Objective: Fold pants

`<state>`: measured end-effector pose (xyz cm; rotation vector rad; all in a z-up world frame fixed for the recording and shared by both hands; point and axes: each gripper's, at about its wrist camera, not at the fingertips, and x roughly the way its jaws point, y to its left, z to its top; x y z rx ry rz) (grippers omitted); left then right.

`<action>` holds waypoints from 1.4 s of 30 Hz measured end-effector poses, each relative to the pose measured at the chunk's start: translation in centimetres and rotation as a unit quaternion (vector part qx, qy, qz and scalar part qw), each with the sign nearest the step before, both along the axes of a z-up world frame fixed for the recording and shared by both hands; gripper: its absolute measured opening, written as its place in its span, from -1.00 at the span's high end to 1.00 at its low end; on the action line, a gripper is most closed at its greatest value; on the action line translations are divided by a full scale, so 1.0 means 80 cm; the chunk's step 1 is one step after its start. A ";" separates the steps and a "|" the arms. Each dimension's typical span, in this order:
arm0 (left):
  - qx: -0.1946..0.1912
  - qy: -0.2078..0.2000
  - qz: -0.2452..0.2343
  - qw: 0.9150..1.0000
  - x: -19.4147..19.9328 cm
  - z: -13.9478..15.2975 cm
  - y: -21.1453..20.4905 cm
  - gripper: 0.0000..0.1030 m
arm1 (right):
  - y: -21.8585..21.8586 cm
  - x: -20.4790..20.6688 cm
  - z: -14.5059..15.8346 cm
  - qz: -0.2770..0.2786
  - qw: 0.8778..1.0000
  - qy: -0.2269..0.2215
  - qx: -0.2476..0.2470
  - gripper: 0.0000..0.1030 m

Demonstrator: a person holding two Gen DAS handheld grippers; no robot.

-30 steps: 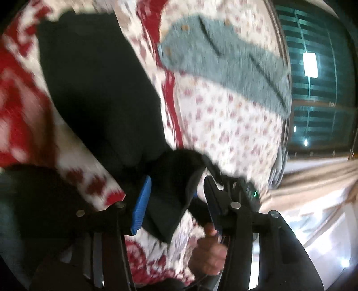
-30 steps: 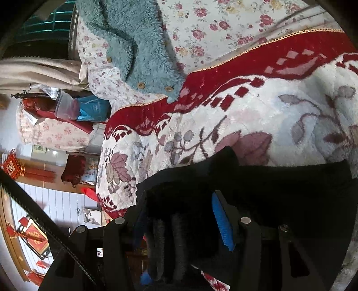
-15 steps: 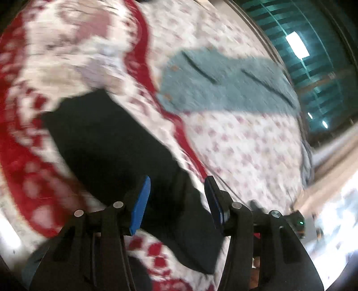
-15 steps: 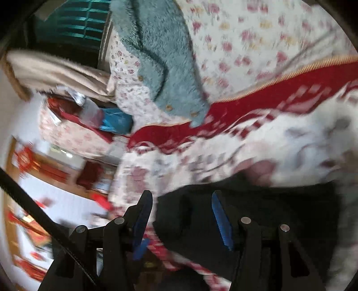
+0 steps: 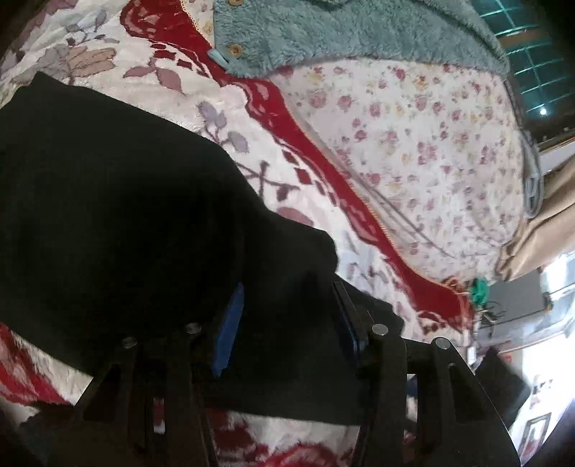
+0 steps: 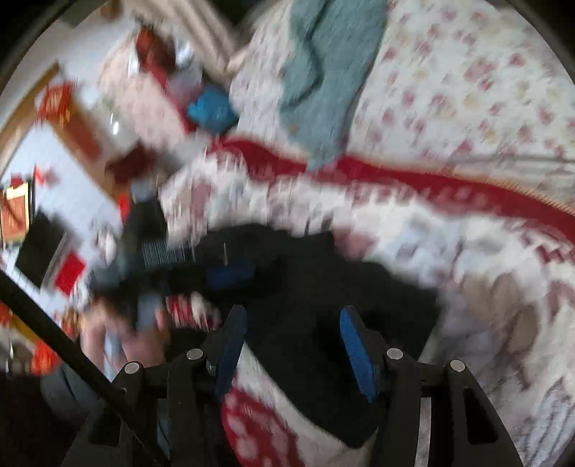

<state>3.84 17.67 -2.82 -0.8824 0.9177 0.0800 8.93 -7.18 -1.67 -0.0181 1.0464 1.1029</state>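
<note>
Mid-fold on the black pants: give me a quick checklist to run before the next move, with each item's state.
1. Left gripper has pants between its pads: ok; firm pinch: cannot tell.
2. Right gripper over pants: ok; gripping: cannot tell, view blurred.
3. Pants lie on the red and white blanket: ok.
4. Teal fleece jacket apart from pants: ok.
5. Fold edges aligned: cannot tell.
</note>
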 end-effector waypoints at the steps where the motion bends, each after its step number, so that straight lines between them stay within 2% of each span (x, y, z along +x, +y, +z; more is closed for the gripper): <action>1: 0.015 0.002 -0.002 1.000 0.003 0.001 -0.005 0.06 | 0.003 0.000 -0.016 0.004 0.999 -0.003 -0.035 0.14; 2: 0.031 0.005 -0.006 0.999 0.003 0.001 -0.012 0.06 | -0.006 0.003 -0.032 -0.004 0.999 -0.006 -0.050 0.44; 3: 0.059 0.007 -0.012 0.998 0.004 0.006 -0.023 0.06 | -0.022 0.009 -0.035 -0.023 1.000 0.007 -0.018 0.49; 4: 0.075 0.007 -0.015 0.997 0.004 0.007 -0.028 0.06 | -0.034 0.016 -0.040 -0.042 0.998 0.038 0.002 0.64; 5: 0.084 0.005 -0.014 0.996 0.003 0.008 -0.032 0.05 | -0.045 0.024 -0.045 -0.067 0.995 0.068 0.017 0.75; 6: 0.085 0.004 -0.012 0.996 0.005 0.007 -0.030 0.05 | -0.049 0.027 -0.045 -0.075 0.993 0.082 0.026 0.77; 8: 0.074 0.000 -0.008 0.997 0.000 0.006 -0.026 0.05 | -0.050 0.026 -0.033 -0.079 0.994 0.069 0.033 0.70; 12: 0.036 -0.010 0.005 0.999 -0.002 0.002 -0.015 0.05 | -0.031 0.035 0.010 -0.124 0.991 0.001 0.055 0.60; 13: 0.034 -0.012 0.005 0.999 -0.003 0.002 -0.014 0.05 | -0.021 0.038 0.011 -0.138 0.990 -0.013 0.040 0.54; 14: 0.033 -0.013 0.004 0.999 -0.003 0.002 -0.014 0.05 | -0.007 0.044 0.003 -0.154 0.988 -0.023 0.000 0.53; 16: 0.030 -0.015 0.005 0.999 -0.004 0.004 -0.014 0.06 | 0.017 0.059 -0.032 -0.148 0.987 -0.003 -0.065 0.53; 18: 0.024 -0.018 0.006 1.000 -0.005 0.004 -0.012 0.06 | 0.016 0.062 -0.037 -0.163 0.985 0.000 -0.050 0.53; 21: 0.021 -0.019 0.009 1.000 -0.005 0.004 -0.011 0.05 | 0.016 0.067 -0.021 -0.170 0.983 0.019 -0.064 0.54; 25: 0.018 -0.020 0.009 1.000 -0.005 0.003 -0.011 0.06 | 0.004 0.047 0.021 -0.194 0.980 -0.025 -0.029 0.51; 26: 0.017 -0.020 0.009 1.000 -0.005 0.003 -0.011 0.06 | 0.005 0.040 0.019 -0.192 0.980 -0.029 -0.030 0.45; 28: 0.014 -0.022 0.010 1.000 -0.006 0.003 -0.011 0.05 | 0.015 0.027 -0.011 -0.175 0.981 -0.030 -0.082 0.39; 29: 0.014 -0.022 0.010 1.000 -0.005 0.003 -0.012 0.05 | 0.020 0.018 -0.026 -0.156 0.982 -0.050 -0.096 0.39; 30: 0.014 -0.022 0.009 1.000 -0.005 0.003 -0.011 0.05 | 0.018 0.006 -0.022 -0.156 0.980 -0.092 -0.087 0.39; 33: 0.004 -0.026 0.011 1.000 -0.006 0.002 -0.007 0.05 | 0.015 -0.005 0.000 -0.181 0.974 -0.089 -0.103 0.39; 34: -0.009 -0.029 0.015 0.999 -0.007 0.001 -0.003 0.05 | 0.009 -0.014 0.011 -0.183 0.975 -0.092 -0.081 0.39; 36: -0.050 -0.052 0.021 0.997 -0.013 0.001 0.008 0.05 | -0.004 -0.034 0.020 -0.180 0.976 -0.113 -0.043 0.34; 37: -0.077 -0.070 0.027 0.994 -0.020 0.001 0.016 0.05 | -0.010 -0.042 0.014 -0.183 0.975 -0.121 -0.044 0.13; 38: -0.108 -0.092 0.034 0.989 -0.028 0.003 0.025 0.05 | -0.013 -0.045 -0.001 -0.180 0.975 -0.116 -0.060 -0.25; 39: -0.142 -0.119 0.045 0.982 -0.047 0.009 0.040 0.05 | -0.011 -0.043 -0.023 -0.171 0.976 -0.100 -0.089 -0.37; 40: -0.153 -0.142 0.060 0.976 -0.068 0.018 0.053 0.05 | -0.013 -0.040 -0.052 -0.161 0.979 -0.076 -0.102 -0.44; 41: -0.152 -0.156 0.076 0.973 -0.088 0.024 0.064 0.04 | -0.025 -0.048 -0.051 -0.171 0.978 -0.104 -0.057 -0.44; 42: -0.144 -0.164 0.094 0.971 -0.112 0.031 0.077 -0.12 | -0.030 -0.052 -0.054 -0.172 0.978 -0.114 -0.040 -0.44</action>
